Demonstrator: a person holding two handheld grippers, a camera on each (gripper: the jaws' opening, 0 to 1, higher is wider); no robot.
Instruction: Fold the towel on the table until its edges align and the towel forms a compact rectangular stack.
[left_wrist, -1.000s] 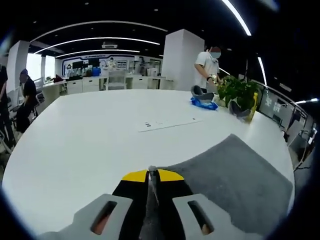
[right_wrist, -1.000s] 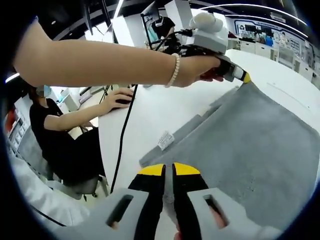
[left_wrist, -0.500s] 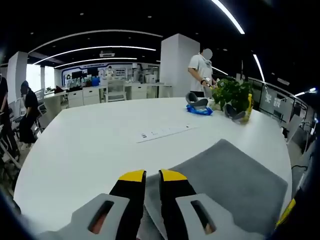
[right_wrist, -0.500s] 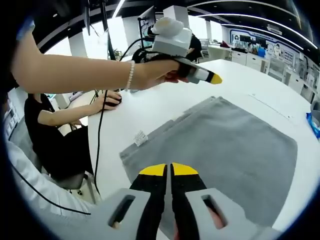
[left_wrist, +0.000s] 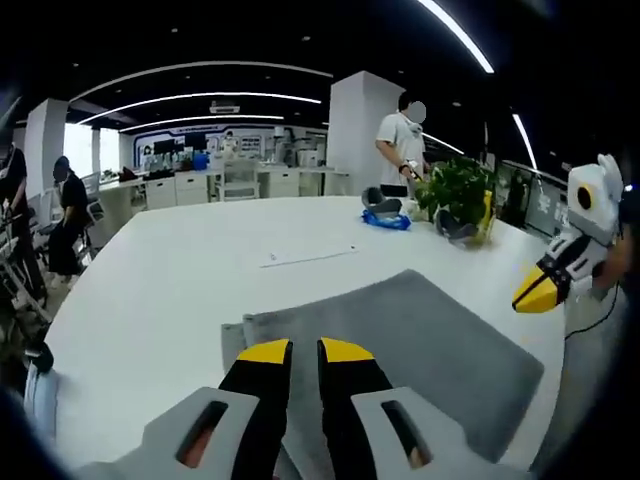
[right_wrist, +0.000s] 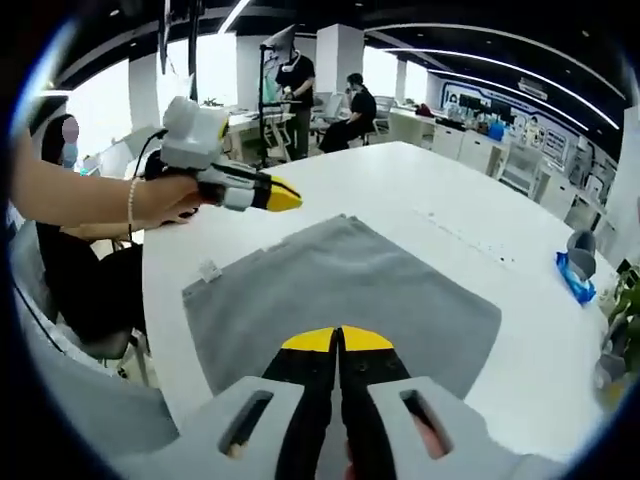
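**Grey towel flat on white table, both grippers lifted clear**

Item 1. Towel (right_wrist: 340, 290): grey, spread flat in a folded layer on the white table (left_wrist: 200, 260). A narrower under-layer edge shows along one side, and a small white label (right_wrist: 209, 270) sticks out at that edge. In the left gripper view the towel (left_wrist: 400, 340) lies just ahead of and under the jaws.

Item 2. Left gripper (left_wrist: 305, 350): yellow-tipped jaws slightly apart, a narrow gap between them, nothing held. In the right gripper view it (right_wrist: 283, 197) hovers in a hand above the towel's far-left edge, not touching it.

Item 3. Right gripper (right_wrist: 338, 340): yellow-tipped jaws closed together, nothing visibly between them, above the near edge of the towel. In the left gripper view it (left_wrist: 537, 292) hangs to the right, above the towel's side.

Item 4. Table contents, well apart from the towel: potted plant (left_wrist: 460, 190), blue packet (left_wrist: 385, 220), paper strip (left_wrist: 305, 256).

Item 5. People stand and sit in the office behind.
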